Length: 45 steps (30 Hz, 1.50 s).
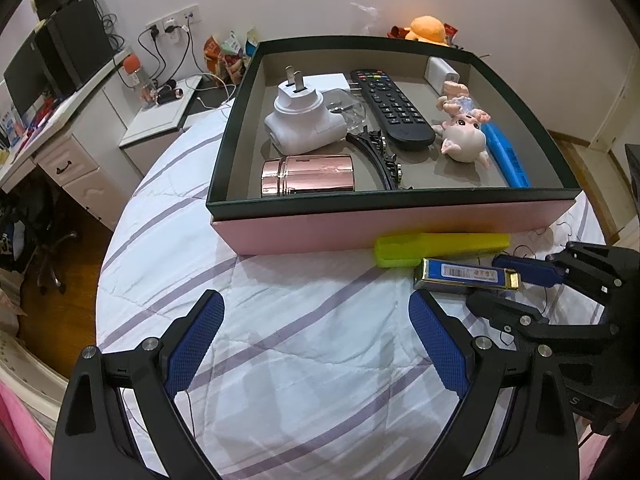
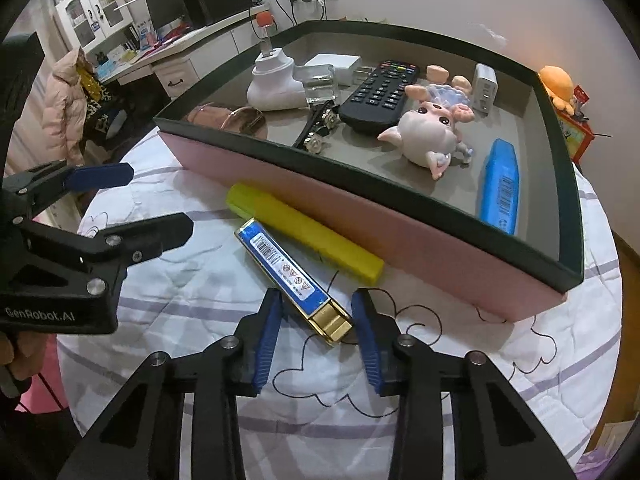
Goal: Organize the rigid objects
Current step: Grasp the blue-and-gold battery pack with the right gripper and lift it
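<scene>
A blue and gold harmonica (image 2: 290, 276) lies on the striped quilt, its gold end between my right gripper's open fingers (image 2: 318, 312); whether the pads touch it I cannot tell. It also shows in the left wrist view (image 1: 466, 274). A yellow bar (image 2: 304, 234) lies beside it against the pink-walled box (image 2: 360, 196). Inside the box are a remote (image 2: 380, 94), pig figure (image 2: 428, 132), blue bar (image 2: 500, 186), white plug (image 2: 272, 80), hair clip (image 2: 318, 128) and rose-gold tin (image 1: 308, 176). My left gripper (image 1: 316, 332) is open and empty over bare quilt.
The box (image 1: 400, 224) stands at the far side of the round quilt-covered table (image 1: 280, 340). A white desk (image 1: 60, 148) with monitor and speakers stands to the left. An orange plush (image 1: 428, 30) sits behind the box. The table's edge drops to a wood floor.
</scene>
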Tool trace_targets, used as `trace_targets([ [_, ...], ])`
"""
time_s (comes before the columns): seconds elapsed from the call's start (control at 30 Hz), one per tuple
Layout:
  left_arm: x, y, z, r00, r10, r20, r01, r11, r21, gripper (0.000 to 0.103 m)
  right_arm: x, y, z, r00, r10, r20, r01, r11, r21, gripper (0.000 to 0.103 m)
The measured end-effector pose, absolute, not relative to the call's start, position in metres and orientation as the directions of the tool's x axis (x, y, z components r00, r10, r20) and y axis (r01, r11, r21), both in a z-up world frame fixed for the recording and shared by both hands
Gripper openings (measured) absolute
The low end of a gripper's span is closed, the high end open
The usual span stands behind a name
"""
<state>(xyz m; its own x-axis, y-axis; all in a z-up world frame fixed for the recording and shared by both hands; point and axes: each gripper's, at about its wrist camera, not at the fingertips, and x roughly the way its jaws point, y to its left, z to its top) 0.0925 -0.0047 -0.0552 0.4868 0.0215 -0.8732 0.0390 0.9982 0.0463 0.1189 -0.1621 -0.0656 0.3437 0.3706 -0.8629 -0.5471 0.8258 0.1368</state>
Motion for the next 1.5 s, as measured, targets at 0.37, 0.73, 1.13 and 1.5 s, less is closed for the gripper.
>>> trace_targets([
  [0.37, 0.092, -0.001, -0.054, 0.489, 0.028, -0.872, 0.030, 0.998, 0.049, 0.095, 0.114, -0.148, -0.065, 0.320, 0.392, -0.863, -0.599, 0.789, 0.136, 0.031],
  [0.73, 0.091, 0.008, -0.054, 0.487, 0.045, -0.872, 0.011, 0.998, 0.057, 0.095, 0.121, -0.140, -0.066, 0.292, 0.424, -0.857, -0.636, 0.756, 0.157, 0.034],
  [1.13, 0.088, 0.015, -0.056, 0.488, 0.050, -0.872, -0.008, 0.999, 0.053, 0.095, 0.125, -0.119, -0.068, 0.271, 0.424, -0.864, -0.673, 0.726, 0.145, 0.032],
  [1.5, 0.082, 0.009, -0.051, 0.500, 0.032, -0.866, 0.016, 0.999, 0.046, 0.095, 0.098, -0.140, -0.057, 0.315, 0.427, -0.848, -0.597, 0.784, 0.173, 0.016],
])
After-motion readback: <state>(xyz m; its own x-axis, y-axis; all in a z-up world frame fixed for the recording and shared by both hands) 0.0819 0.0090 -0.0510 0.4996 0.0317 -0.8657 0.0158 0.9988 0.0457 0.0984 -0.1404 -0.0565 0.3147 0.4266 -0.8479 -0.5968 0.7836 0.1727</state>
